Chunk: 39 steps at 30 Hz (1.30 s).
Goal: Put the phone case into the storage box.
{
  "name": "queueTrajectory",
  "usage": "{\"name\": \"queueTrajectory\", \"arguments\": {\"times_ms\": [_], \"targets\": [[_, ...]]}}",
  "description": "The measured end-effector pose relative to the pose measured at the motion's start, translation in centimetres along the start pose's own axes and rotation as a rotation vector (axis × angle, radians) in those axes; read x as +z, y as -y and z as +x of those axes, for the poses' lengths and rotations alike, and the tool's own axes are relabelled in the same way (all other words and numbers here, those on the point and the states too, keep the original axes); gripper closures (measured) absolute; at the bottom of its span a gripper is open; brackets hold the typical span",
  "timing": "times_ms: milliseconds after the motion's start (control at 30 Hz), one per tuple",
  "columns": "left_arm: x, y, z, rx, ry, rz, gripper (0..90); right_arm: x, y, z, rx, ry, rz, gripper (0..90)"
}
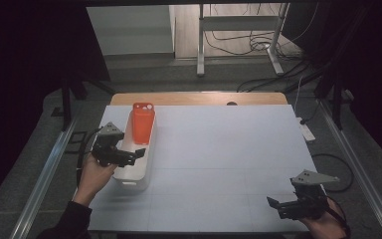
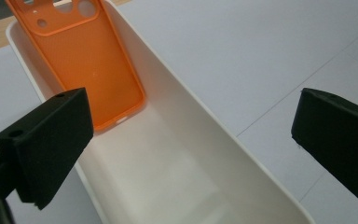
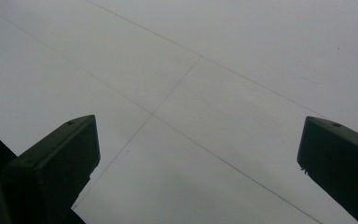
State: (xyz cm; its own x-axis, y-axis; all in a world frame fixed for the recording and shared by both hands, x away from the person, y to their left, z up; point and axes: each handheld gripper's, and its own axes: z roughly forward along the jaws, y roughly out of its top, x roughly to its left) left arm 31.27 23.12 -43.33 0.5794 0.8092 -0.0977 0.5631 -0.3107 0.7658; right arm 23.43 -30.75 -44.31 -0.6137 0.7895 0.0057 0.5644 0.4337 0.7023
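Note:
An orange phone case (image 1: 143, 122) leans inside a long white tray (image 1: 135, 172) at the table's left; in the left gripper view the orange phone case (image 2: 88, 56) rests against the far end of the white tray (image 2: 177, 158). My left gripper (image 1: 136, 154) hovers open over the tray's near half, nothing between its jaws; the left gripper (image 2: 191, 144) looks down into the tray. My right gripper (image 1: 274, 206) stands open near the front right corner, over the bare white mat (image 3: 205, 93), with the right gripper (image 3: 196, 172) holding nothing.
The white mat (image 1: 219, 149) covers a wooden table whose far edge (image 1: 199, 98) shows beyond it. Metal rails run along both sides. Cables and a desk frame (image 1: 238, 35) stand on the floor behind.

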Motion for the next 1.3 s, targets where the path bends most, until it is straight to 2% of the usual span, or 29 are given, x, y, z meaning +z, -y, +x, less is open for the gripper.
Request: {"name": "queueTrajectory", "arguments": {"times_ms": [867,1300], "targets": [[-1.2,2.0,-1.6,0.009,-0.007,-0.012,0.0,0.0,0.0,0.0,-0.002,0.001,0.001,0.0],[-2.2,3.1,-2.0,-0.019,-0.006,-0.014,0.0,0.0,0.0,0.1,-0.003,0.004,0.002,0.0]]}}
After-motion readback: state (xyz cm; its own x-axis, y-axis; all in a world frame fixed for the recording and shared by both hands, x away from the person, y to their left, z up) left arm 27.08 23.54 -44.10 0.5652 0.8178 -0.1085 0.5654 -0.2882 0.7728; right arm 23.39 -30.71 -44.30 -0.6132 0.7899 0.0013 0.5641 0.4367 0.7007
